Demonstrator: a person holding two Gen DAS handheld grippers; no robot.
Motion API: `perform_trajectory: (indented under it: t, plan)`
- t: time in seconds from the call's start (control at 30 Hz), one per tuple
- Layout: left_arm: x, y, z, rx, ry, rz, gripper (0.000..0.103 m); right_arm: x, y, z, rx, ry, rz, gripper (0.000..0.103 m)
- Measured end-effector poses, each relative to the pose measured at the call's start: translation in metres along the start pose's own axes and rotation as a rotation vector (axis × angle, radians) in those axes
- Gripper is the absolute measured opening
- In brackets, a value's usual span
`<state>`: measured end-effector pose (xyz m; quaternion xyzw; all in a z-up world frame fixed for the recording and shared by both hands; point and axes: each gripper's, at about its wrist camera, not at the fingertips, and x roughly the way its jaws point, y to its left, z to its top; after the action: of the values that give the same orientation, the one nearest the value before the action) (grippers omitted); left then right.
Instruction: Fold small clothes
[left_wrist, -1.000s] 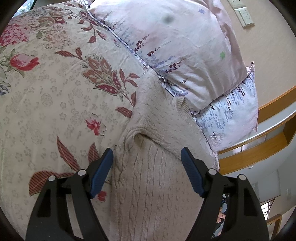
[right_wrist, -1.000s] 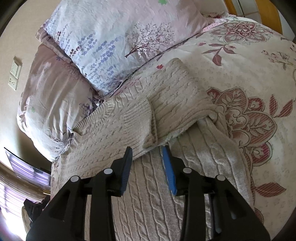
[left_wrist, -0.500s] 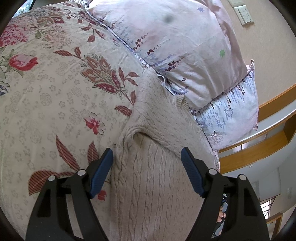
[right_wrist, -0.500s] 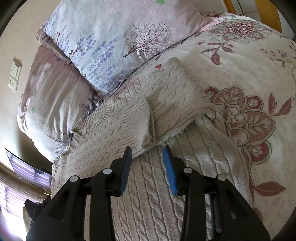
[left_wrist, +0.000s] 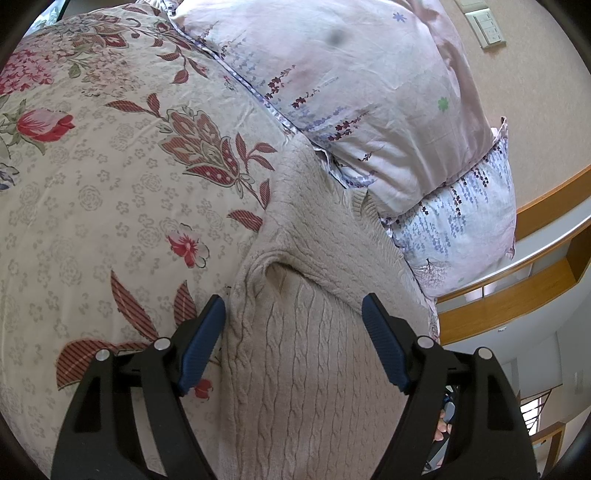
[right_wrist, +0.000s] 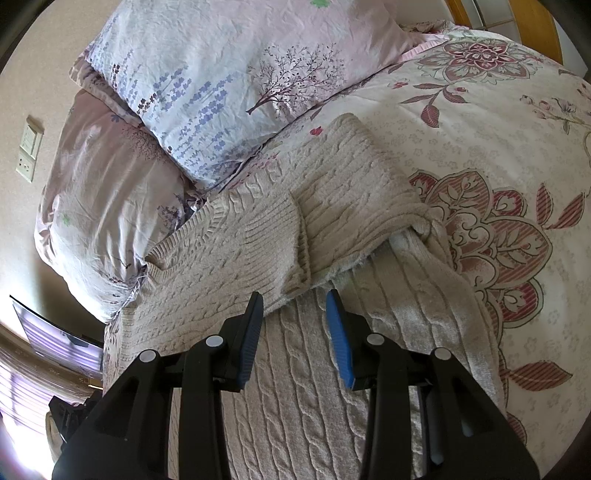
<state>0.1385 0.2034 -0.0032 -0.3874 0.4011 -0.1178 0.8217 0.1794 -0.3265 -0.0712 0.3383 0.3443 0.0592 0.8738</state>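
Floral bedspread (left_wrist: 110, 184): beige cable-knit sweater (right_wrist: 295, 387) sleeves folded; left gripper (left_wrist: 293, 314), right gripper (right_wrist: 295, 306) both released—grasp hem evenly.

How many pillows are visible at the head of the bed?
2. One pink pillow lies nearest the wall, and a lavender-print pillow leans on it, beside the folded sweater. More may be hidden.

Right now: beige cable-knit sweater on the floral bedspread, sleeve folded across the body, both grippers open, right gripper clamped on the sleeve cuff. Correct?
Not quite. The right gripper is not clamped on the sleeve cuff: the right wrist view shows its jaws apart, just short of the cuff's edge. The rest holds: the sweater lies on the floral bedspread, sleeve folded across, and the left gripper is open too.
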Motion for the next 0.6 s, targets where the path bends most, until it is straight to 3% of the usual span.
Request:
perform_trajectory:
  t: [0.6]
  plan:
    - [0.0033,-0.0029,-0.0016,0.011,0.008,0.003,0.08,-0.0014,-0.0007,0.0004,0.001,0.001,0.0,0.037]
